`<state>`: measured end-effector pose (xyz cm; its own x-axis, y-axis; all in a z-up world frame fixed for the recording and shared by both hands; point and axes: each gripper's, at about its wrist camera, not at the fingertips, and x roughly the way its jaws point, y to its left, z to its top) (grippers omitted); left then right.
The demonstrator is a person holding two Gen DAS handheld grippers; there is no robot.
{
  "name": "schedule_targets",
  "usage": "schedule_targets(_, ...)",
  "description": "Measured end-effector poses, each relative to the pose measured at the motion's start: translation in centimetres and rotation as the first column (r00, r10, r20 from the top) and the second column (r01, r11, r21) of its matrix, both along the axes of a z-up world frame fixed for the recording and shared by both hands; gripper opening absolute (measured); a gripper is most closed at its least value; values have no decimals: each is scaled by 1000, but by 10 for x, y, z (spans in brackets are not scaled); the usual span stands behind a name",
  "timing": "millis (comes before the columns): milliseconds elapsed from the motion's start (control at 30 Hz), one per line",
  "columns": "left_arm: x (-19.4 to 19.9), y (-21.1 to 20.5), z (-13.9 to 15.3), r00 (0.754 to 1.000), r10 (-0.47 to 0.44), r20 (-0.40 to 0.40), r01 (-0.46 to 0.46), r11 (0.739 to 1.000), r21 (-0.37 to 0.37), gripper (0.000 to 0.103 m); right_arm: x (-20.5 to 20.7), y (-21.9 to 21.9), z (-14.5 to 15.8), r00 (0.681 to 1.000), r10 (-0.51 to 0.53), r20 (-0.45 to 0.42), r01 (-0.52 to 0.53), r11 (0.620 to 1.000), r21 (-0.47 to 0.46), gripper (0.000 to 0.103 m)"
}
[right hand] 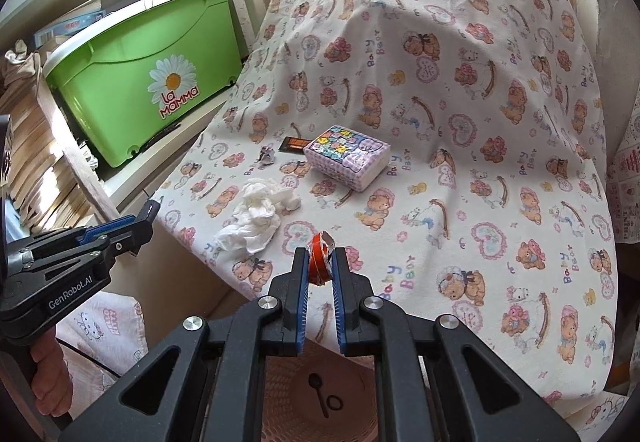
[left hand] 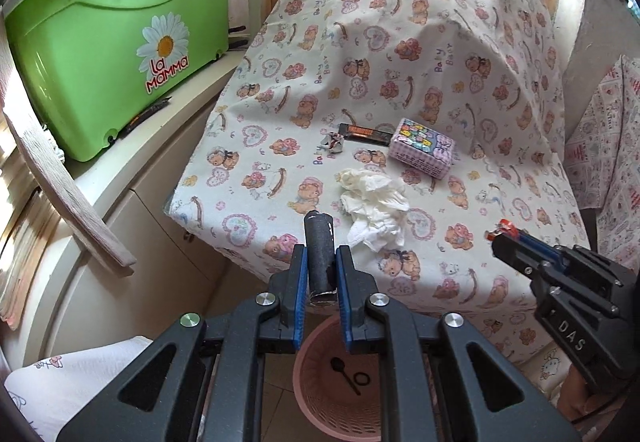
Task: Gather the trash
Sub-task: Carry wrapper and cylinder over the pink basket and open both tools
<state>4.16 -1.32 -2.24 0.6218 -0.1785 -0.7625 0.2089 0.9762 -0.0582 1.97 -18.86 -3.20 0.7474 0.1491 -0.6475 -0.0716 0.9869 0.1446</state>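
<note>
My left gripper is shut on a dark cardboard tube, held upright above the pink trash basket. My right gripper is shut on a red crumpled wrapper, over the table edge above the same basket. On the bear-print cloth lie a crumpled white tissue, a small foil scrap, a dark snack wrapper and a pink tissue pack. The basket holds a black spoon and a ring.
A green "La Mamma" bin stands on a white cabinet to the left. A wooden plank leans in front of it. The cloth-covered table rises into a hump at the back. Hello Kitty fabric lies low left.
</note>
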Motion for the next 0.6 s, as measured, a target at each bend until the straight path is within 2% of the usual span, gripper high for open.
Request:
schedule_targets(133, -2, -2, -3, 1000, -12, -29, 12, 1000, -23, 13, -8, 9, 1, 1000, 25, 1, -25, 1000, -5, 13)
schedule_targets(300, -3, -8, -17, 992, -43, -118, 39, 998, -41, 13, -25, 20, 3, 998, 55, -12, -55, 998, 1, 13)
schedule_targets(400, 0, -10, -27, 984, -55, -170, 48, 998, -47, 13, -37, 29, 4, 996, 86, -13, -86, 996, -18, 13)
schedule_targets(600, 4, -13, -50, 958, -68, -278, 58, 997, -43, 13, -41, 43, -11, 987, 135, -86, -138, 990, -25, 13)
